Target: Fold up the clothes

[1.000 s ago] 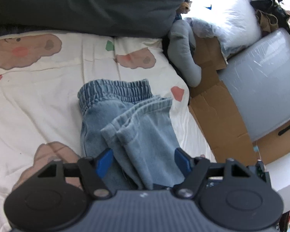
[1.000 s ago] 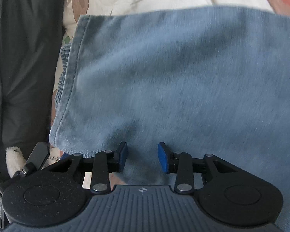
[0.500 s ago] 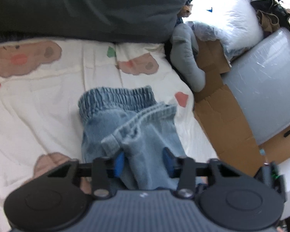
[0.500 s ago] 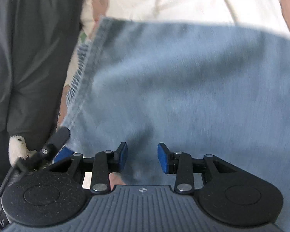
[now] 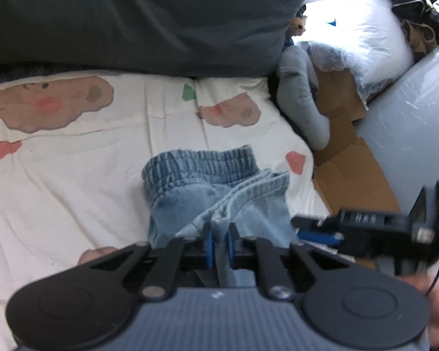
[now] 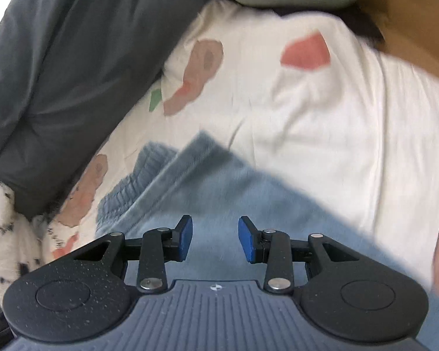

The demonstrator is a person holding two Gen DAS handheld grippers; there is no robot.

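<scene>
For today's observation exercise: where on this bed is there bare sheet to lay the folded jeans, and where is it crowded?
Bare sheet lies left of the jeans, bordered by the dark duvet above. A narrower strip runs right of the jeans to the bed edge. Past that edge it is crowded: cardboard, grey plush, plastic bag.

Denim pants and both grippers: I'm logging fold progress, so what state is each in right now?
Denim pants: folded over, legs lying up by the elastic waistband, on the bed sheet.
Left gripper: shut, pinching a fold of the pants.
Right gripper: open over the denim, gripping nothing.
</scene>
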